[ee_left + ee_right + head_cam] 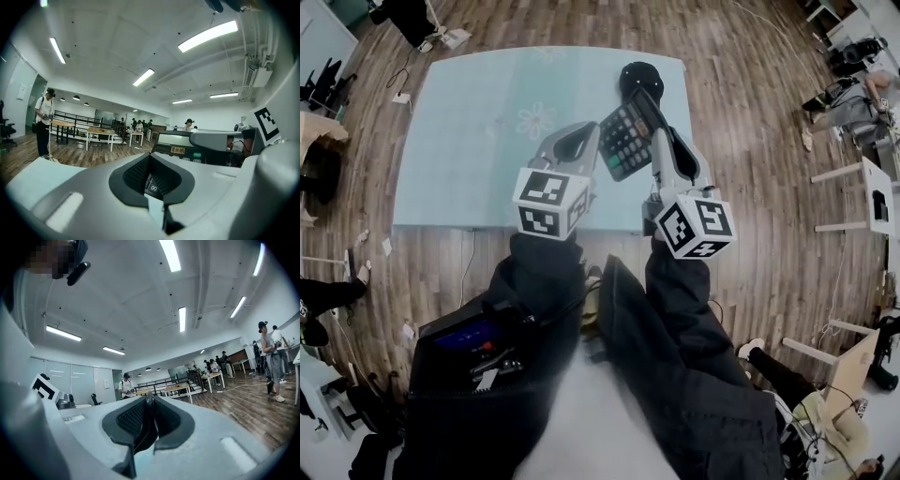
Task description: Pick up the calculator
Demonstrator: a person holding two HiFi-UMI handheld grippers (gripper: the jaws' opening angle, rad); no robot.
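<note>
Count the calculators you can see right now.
1. The calculator is held up over the pale table, clamped between the left gripper and the right gripper. The black object on the table behind it is not one; none seems hidden.

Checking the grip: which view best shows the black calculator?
Head view: the black calculator shows most of its keypad. Left gripper view shows only its display end and one key; right gripper view, just a thin dark edge.

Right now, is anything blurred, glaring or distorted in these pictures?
Head view: fisheye bends the table edges; the calculator is sharp. Left gripper view: ceiling lights blow out white, the foreground is soft. Right gripper view: likewise, with dark rounded corners.
</note>
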